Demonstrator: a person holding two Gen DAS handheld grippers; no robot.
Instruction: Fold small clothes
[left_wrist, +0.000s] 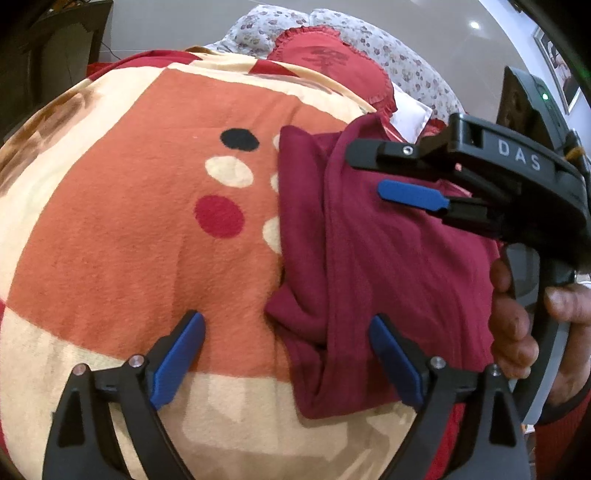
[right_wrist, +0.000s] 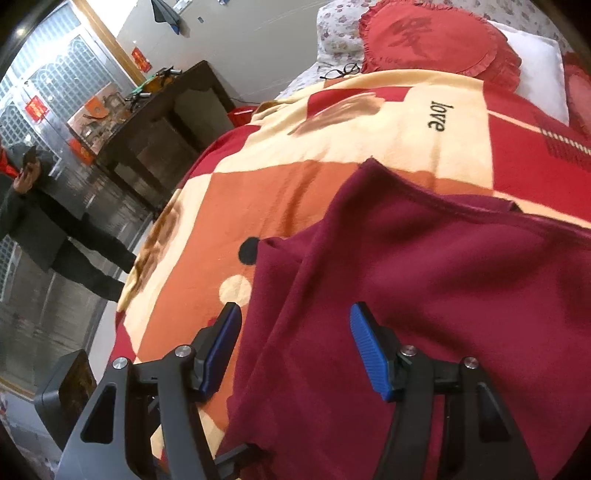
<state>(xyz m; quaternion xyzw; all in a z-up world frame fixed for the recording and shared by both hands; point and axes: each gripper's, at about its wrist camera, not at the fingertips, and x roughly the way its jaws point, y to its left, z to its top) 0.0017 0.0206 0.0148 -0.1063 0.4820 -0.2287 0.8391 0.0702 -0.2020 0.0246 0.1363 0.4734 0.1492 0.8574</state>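
Left gripper (left_wrist: 288, 354) wide open, empty; maroon garment (left_wrist: 369, 258) under its right finger. Right gripper (right_wrist: 295, 347) wide open, empty, over garment. Only right view: bystander (right_wrist: 44, 221), dark cabinet (right_wrist: 166, 122).

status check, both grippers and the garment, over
Left gripper open, empty. Right gripper open over maroon garment. Garment part-folded on blanket. Nothing in the way.

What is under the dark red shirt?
The dark red shirt lies on a patchwork blanket with orange, cream and red squares and some spots. Its pattern runs under the cloth, so that part is hidden. Both grippers are open above it.
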